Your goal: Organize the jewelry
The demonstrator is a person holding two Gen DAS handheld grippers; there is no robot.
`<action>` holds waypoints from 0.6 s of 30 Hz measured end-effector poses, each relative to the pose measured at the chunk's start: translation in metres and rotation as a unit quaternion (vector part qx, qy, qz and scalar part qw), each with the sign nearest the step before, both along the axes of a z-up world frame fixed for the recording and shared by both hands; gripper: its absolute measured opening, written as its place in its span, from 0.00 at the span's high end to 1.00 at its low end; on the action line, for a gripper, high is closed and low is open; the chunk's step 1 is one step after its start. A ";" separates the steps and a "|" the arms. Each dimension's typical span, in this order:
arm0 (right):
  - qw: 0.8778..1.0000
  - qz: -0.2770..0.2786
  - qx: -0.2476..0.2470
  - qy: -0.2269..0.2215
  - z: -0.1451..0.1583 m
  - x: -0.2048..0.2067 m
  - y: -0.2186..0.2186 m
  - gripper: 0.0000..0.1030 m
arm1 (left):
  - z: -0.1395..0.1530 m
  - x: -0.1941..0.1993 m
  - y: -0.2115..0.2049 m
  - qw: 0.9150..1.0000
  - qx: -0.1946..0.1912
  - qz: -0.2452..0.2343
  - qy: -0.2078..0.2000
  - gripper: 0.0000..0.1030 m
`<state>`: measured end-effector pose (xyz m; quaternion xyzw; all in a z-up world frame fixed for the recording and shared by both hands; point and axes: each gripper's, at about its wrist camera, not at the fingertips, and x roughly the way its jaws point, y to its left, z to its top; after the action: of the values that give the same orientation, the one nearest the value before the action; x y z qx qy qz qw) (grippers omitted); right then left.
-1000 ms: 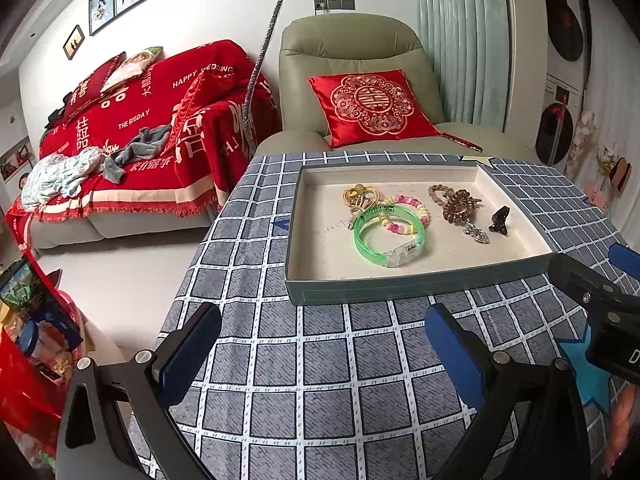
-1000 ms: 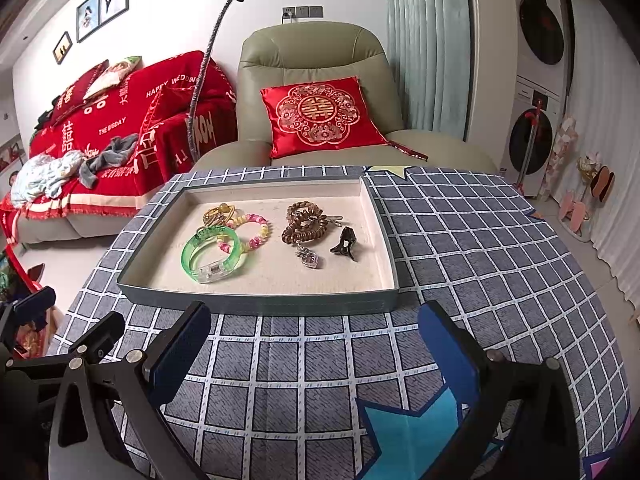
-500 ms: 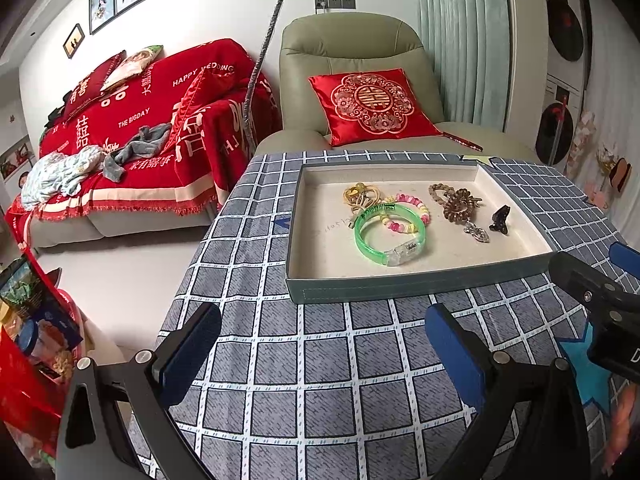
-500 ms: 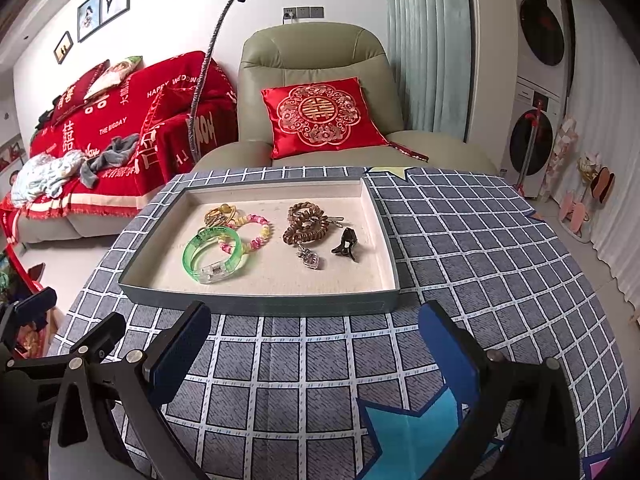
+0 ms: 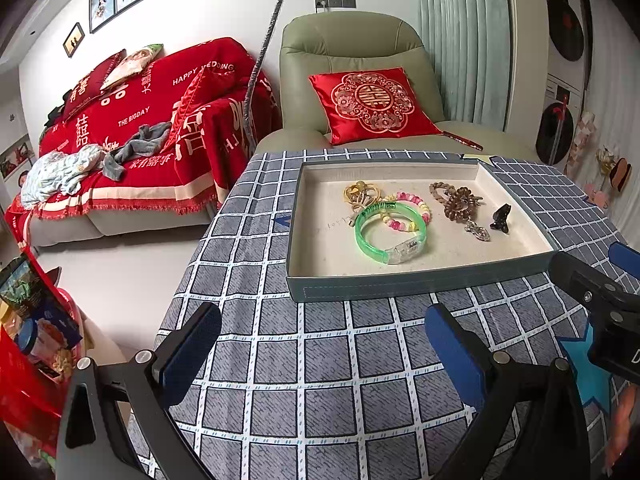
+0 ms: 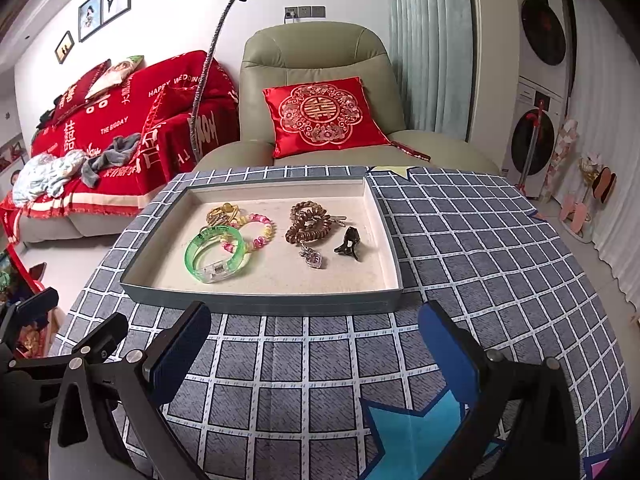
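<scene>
Only the left wrist view shows the right gripper (image 5: pixel 600 280) edging in, its spread unclear; the left gripper (image 5: pixel 320 348) gapes empty; the tray (image 6: pixel 260 304) of jewelry lies just ahead of both, green bangle (image 6: pixel 215 253) nearest.

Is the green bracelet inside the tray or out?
Inside. The green bracelet lies flat on the tray floor, overlapping the pink bead bracelet.

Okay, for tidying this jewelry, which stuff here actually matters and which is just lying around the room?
For the job:
tray
green bangle
pink bead bracelet
gold keyring piece
brown coil bracelets
silver pendant
black hair claw

Just lying about:
red cushion
armchair
sofa clothes
slippers
</scene>
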<state>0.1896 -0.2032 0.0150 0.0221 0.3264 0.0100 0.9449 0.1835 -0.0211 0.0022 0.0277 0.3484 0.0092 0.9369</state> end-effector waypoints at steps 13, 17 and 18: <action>1.000 0.001 -0.001 0.001 0.000 0.000 0.001 0.00 | -0.003 0.001 0.000 1.000 -0.001 0.000 0.001 0.00; 1.000 0.001 -0.002 0.000 -0.001 0.000 0.002 0.00 | -0.003 0.001 -0.001 1.000 -0.001 -0.001 0.002 0.00; 1.000 0.001 -0.002 0.000 -0.001 0.000 0.002 0.00 | -0.004 0.001 -0.001 1.000 -0.001 -0.001 0.002 0.00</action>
<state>0.1896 -0.2008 0.0135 0.0203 0.3261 0.0102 0.9451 0.1842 -0.0223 -0.0014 0.0269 0.3502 0.0078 0.9363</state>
